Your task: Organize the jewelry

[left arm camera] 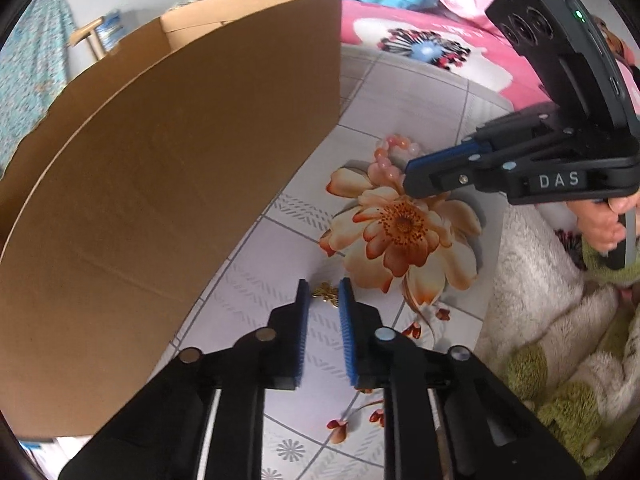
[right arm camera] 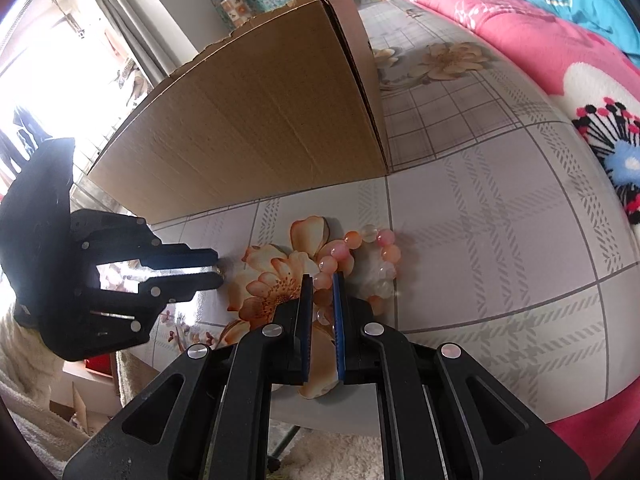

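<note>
A pink and orange bead bracelet (right arm camera: 366,258) lies on the flower-print tablecloth (right arm camera: 500,240); it also shows in the left wrist view (left arm camera: 390,156). My right gripper (right arm camera: 322,278) has its jaws narrowly apart around the bracelet's near beads, touching the cloth. A small gold flower-shaped piece (left arm camera: 326,294) lies on the cloth between the fingertips of my left gripper (left arm camera: 323,292), which is open around it. The right gripper also shows in the left wrist view (left arm camera: 412,178), and the left gripper in the right wrist view (right arm camera: 218,268).
A large open cardboard box (left arm camera: 160,184) stands on the table just left of both grippers, also in the right wrist view (right arm camera: 260,120). A pink floral blanket (right arm camera: 560,60) lies beyond the table. A fluffy white and green cover (left arm camera: 560,340) is at the right.
</note>
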`<state>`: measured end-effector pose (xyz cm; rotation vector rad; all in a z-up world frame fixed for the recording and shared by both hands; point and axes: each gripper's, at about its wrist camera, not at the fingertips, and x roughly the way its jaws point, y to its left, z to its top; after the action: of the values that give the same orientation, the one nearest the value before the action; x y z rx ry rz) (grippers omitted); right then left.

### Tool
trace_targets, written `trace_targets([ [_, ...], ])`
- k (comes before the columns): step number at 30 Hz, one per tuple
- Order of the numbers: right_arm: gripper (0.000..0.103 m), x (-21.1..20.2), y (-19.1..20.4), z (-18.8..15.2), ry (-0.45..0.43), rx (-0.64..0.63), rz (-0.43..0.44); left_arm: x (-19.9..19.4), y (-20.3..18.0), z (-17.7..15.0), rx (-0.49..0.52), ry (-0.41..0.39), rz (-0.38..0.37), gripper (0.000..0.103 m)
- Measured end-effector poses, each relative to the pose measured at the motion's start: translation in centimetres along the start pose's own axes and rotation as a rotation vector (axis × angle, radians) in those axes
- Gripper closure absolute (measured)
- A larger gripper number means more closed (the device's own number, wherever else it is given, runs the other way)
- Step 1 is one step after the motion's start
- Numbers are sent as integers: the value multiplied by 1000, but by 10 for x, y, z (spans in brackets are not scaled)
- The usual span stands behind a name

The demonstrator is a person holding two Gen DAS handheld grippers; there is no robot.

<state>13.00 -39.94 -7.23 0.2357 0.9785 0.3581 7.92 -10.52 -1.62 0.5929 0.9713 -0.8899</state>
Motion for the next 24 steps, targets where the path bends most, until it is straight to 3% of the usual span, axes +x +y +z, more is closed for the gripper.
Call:
trace_targets([
  [9, 96, 2, 1, 0, 0, 0, -1, 9, -7, 11, 54, 24, -14, 92],
  [24, 96, 2, 2, 1, -6, 12, 5, -4, 1, -5, -48, -29, -22, 92],
])
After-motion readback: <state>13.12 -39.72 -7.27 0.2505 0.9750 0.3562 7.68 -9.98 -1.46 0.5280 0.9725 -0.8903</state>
